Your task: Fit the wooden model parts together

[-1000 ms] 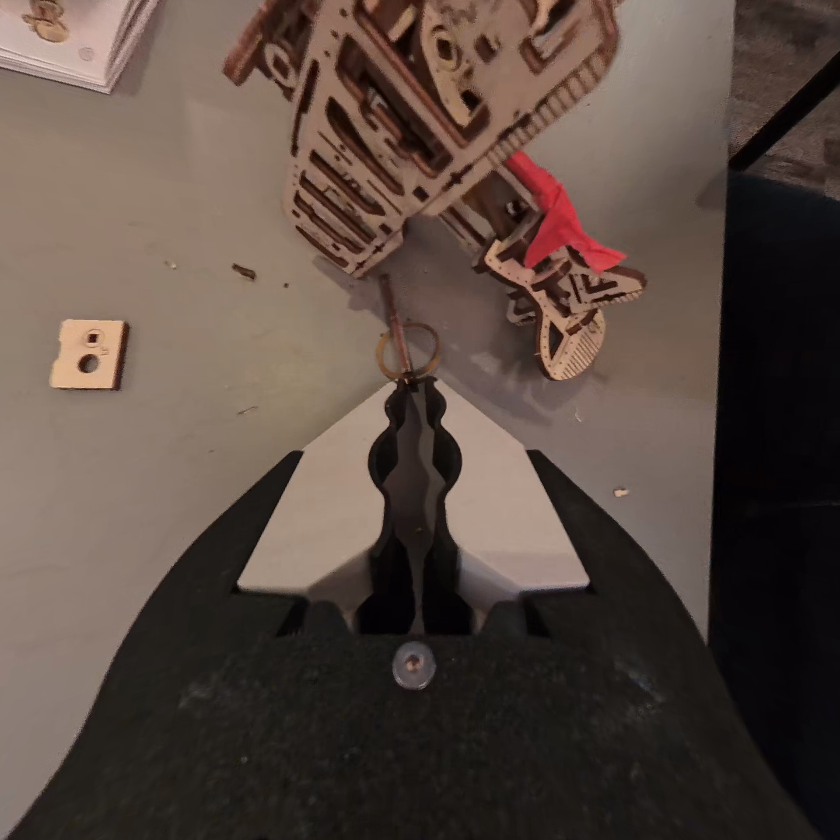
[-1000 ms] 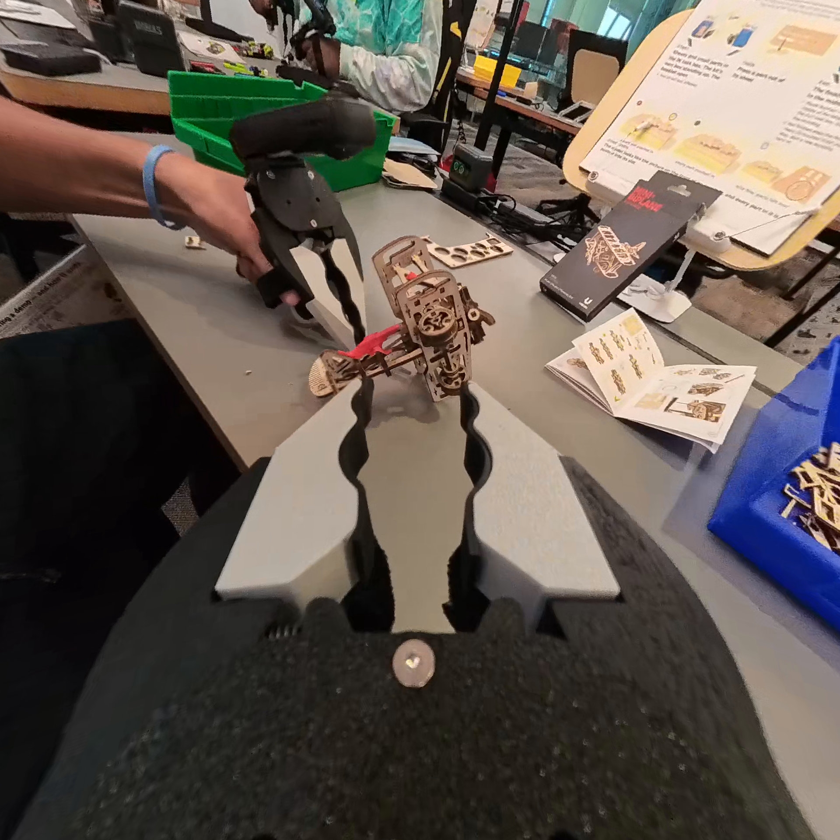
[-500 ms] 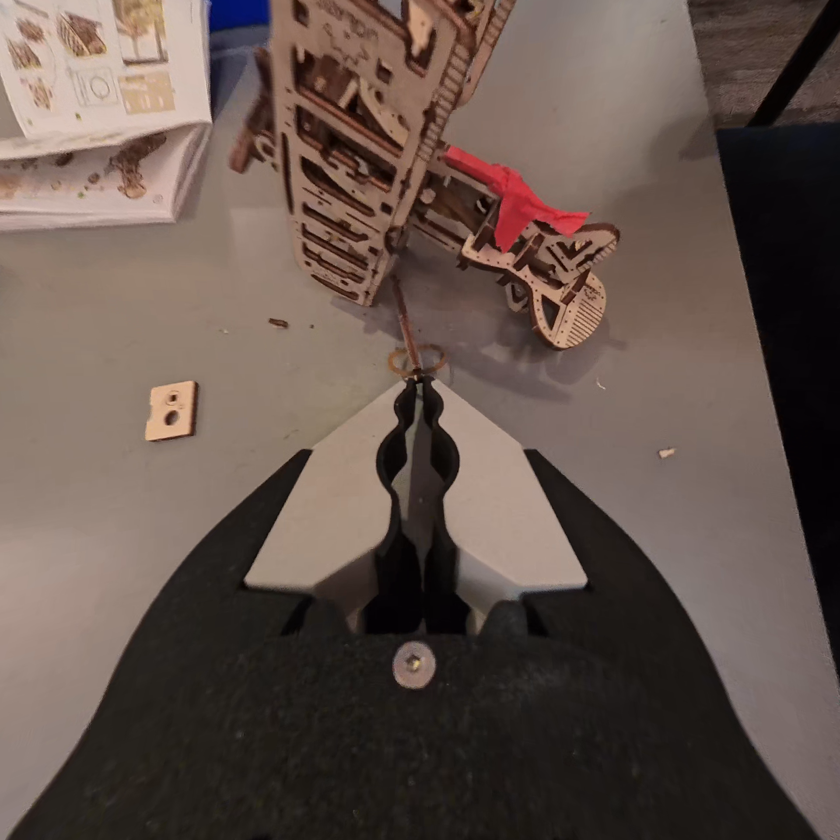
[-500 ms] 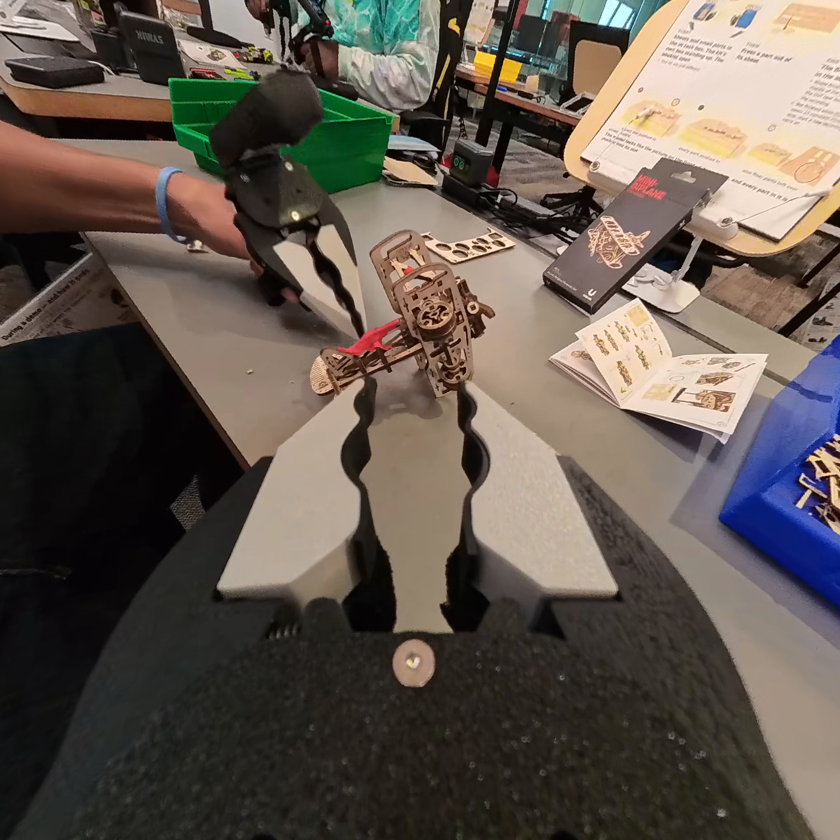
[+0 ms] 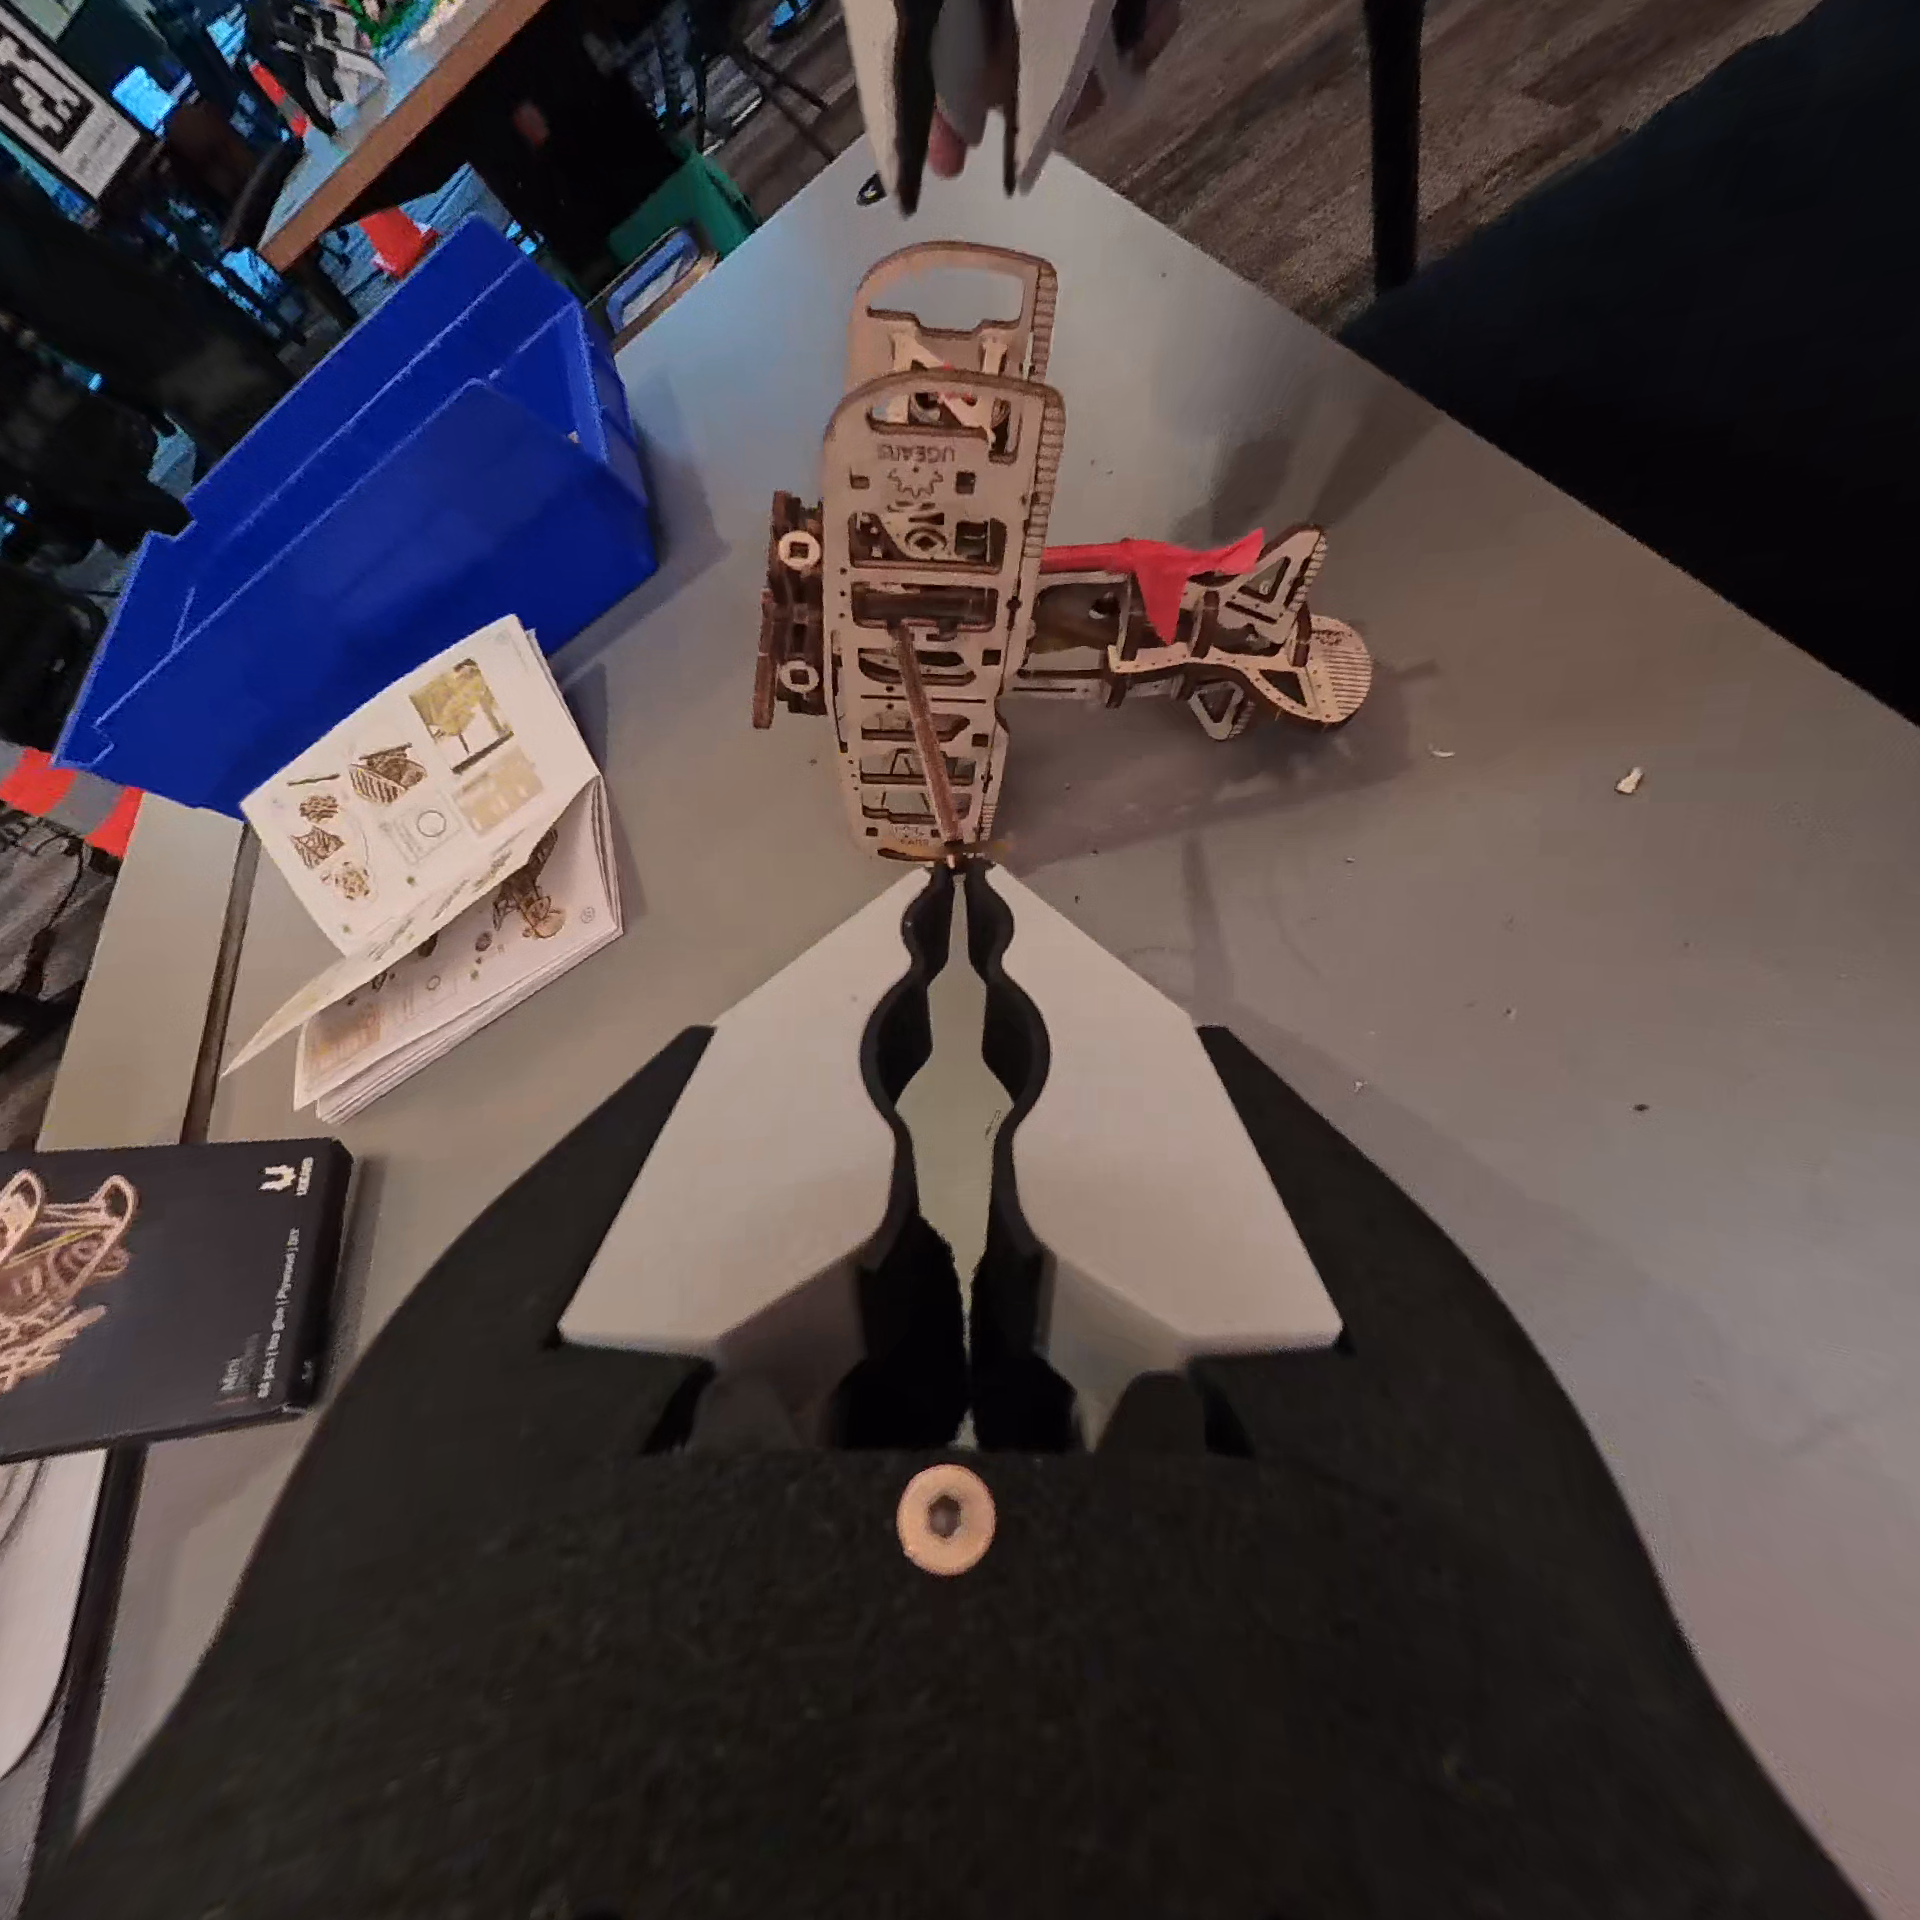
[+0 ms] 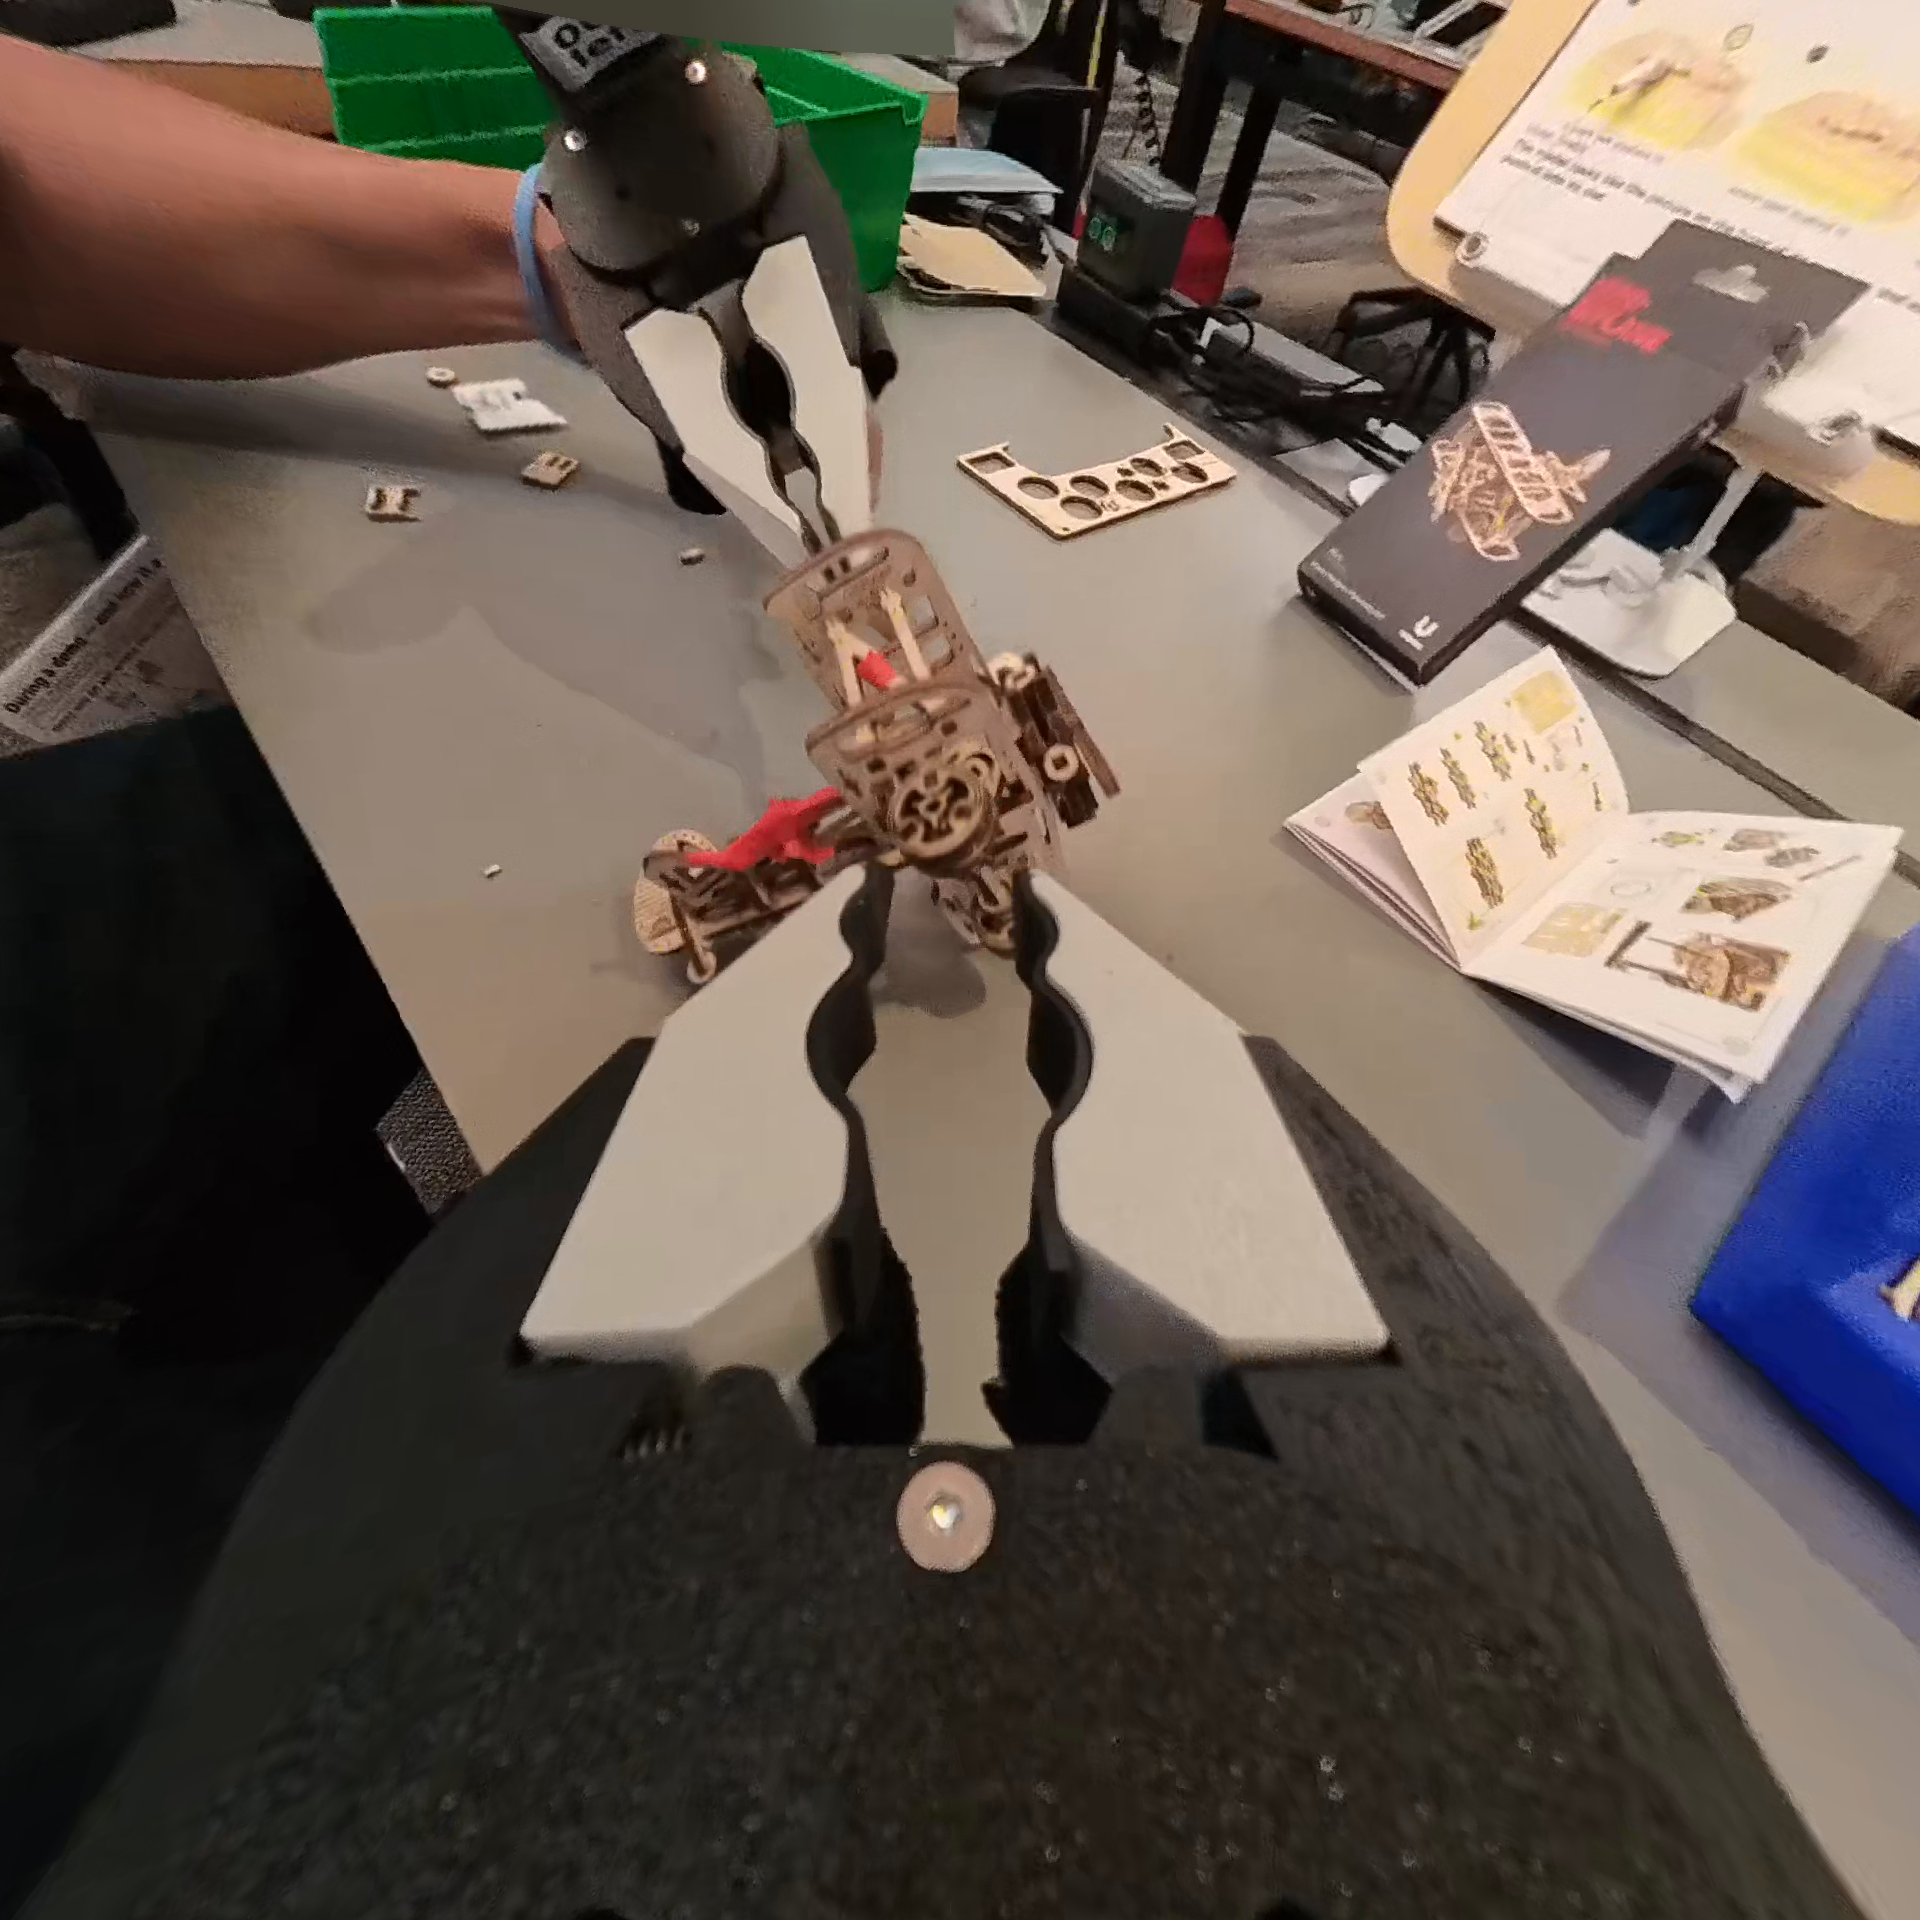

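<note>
A wooden biplane model (image 5: 935, 623) stands on one wing tip on the grey table (image 5: 1558, 1039), with red tape (image 5: 1174, 566) round its tail. My left gripper (image 5: 954, 873) is shut on a thin wooden rod (image 5: 925, 738) with a small ring at the gripped end. The rod points up across the wing's face towards a slot. In the right wrist view the left gripper (image 6: 831, 530) is at the model's (image 6: 914, 769) upper wing tip. My right gripper (image 6: 945, 883) is open, its jaws either side of the model's lower wheel. It also shows in the left wrist view (image 5: 961, 187).
A blue bin (image 5: 364, 540), an open booklet (image 5: 447, 852) and a black box (image 5: 156, 1278) lie left of the model. A punched wooden sheet (image 6: 1101, 488), loose small pieces (image 6: 395, 499) and a green bin (image 6: 416, 94) are beyond it. A person's arm (image 6: 260, 239) holds the left gripper. The tips of one gripper are about 15 cm away from the tips of the other.
My left gripper swung down from looking at the tabletop to looking level at the wing, with the rod still held. My right gripper moved closer to the model.
</note>
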A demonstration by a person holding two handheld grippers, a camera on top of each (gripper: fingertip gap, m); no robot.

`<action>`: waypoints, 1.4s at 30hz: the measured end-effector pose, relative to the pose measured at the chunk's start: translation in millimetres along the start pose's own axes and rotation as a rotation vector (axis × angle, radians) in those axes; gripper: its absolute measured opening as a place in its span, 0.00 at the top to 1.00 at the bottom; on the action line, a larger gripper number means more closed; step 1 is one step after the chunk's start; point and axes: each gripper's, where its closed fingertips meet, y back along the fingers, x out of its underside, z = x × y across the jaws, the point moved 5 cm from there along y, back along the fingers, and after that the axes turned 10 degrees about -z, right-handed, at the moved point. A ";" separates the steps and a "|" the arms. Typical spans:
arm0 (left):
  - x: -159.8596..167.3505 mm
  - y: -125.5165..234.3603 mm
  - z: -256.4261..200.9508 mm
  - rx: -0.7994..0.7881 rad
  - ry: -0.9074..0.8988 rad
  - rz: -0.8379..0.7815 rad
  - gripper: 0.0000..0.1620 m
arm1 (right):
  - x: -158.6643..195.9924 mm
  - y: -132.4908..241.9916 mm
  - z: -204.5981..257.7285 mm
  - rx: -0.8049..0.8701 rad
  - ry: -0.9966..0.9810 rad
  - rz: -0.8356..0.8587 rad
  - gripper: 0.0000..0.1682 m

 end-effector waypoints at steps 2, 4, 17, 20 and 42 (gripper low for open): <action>-1.0 1.6 -0.9 0.028 0.000 -0.027 1.00 | -3.5 -11.4 0.6 -0.037 0.016 -0.004 0.87; -1.7 0.6 -2.6 0.051 0.003 -0.042 1.00 | -5.1 -19.2 0.7 -0.060 0.043 -0.014 0.87; -8.1 -6.1 5.3 0.082 -0.032 -0.041 1.00 | -1.6 -30.1 4.2 -0.112 0.116 -0.074 0.91; -11.3 -10.1 7.2 0.098 -0.036 -0.055 1.00 | -2.9 -33.1 4.3 -0.131 0.121 -0.075 0.92; -23.3 -31.1 17.7 0.279 -0.073 -0.129 1.00 | 5.5 -48.1 -0.5 -0.193 0.248 -0.103 0.95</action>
